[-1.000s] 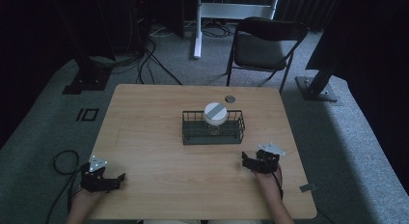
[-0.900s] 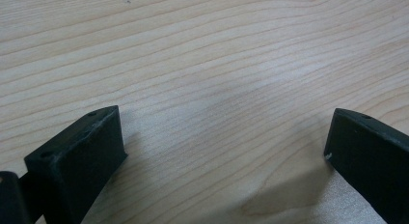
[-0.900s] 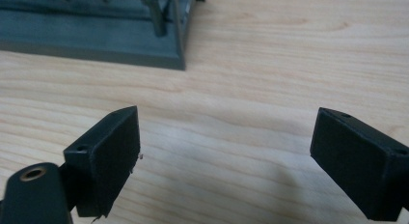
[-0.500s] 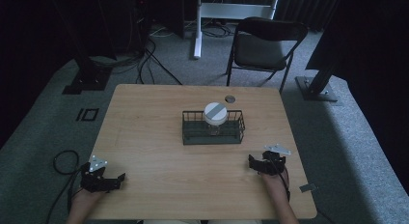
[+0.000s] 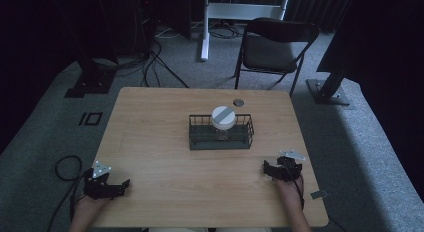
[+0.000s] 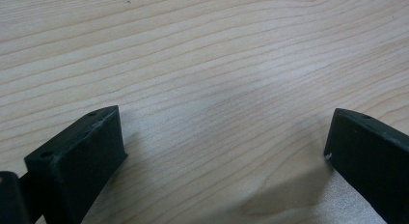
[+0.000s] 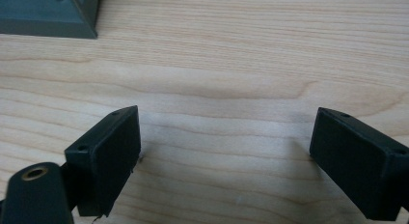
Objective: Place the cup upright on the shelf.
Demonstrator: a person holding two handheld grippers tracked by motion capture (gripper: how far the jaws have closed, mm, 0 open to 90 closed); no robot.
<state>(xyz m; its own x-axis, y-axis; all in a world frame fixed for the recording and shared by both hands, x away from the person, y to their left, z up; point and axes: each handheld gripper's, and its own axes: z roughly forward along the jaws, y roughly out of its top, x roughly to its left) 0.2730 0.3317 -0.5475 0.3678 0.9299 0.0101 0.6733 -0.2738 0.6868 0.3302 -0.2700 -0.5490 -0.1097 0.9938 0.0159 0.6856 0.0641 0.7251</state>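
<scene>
A dark wire basket (image 5: 221,140) stands at the middle of the wooden table (image 5: 160,122), and its corner (image 7: 58,16) shows at the top left of the right gripper view. Inside it stands a clear jar with a white lid (image 5: 223,117). My left gripper (image 5: 120,186) rests at the table's near left, open, with bare wood between its jaws (image 6: 226,137). My right gripper (image 5: 267,171) rests at the near right, a short way in front of the basket, also open over bare wood (image 7: 226,137).
A small round dark disc (image 5: 238,102) lies near the table's far edge behind the basket. A black folding chair (image 5: 272,47) stands beyond the table. Cables run over the grey carpet (image 5: 50,142) at the left.
My right gripper has drawn back toward the near right edge of the table, away from the basket. The left gripper has stayed put.
</scene>
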